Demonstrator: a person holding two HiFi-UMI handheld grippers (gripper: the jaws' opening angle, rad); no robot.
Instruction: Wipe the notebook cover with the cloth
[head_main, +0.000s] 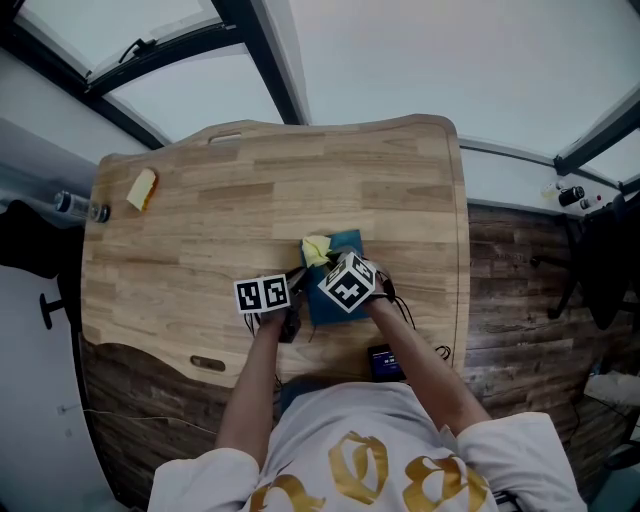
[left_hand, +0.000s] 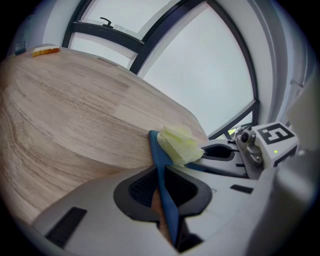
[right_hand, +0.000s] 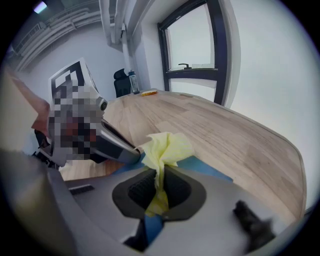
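The notebook (head_main: 346, 244) is clamped edgewise by the closed jaws of the left gripper (left_hand: 161, 176). The cloth (right_hand: 165, 147) is pinched tight in the jaws of the right gripper (right_hand: 159, 186), at the notebook's eleven o'clock corner.

- One thin blue notebook (head_main: 350, 243)
- One crumpled pale-yellow cloth (head_main: 316, 249)
- One light wooden table (head_main: 250, 190)
- Two grey two-jaw grippers: left gripper (left_hand: 161, 187), right gripper (right_hand: 159, 187)
- One small yellow-orange block (head_main: 142, 189)
- One clear bottle (head_main: 80, 207)
- One small dark device (head_main: 384, 362)

Wooden table (head_main: 250, 190), plank floor (head_main: 512, 300), windows (right_hand: 191, 42)
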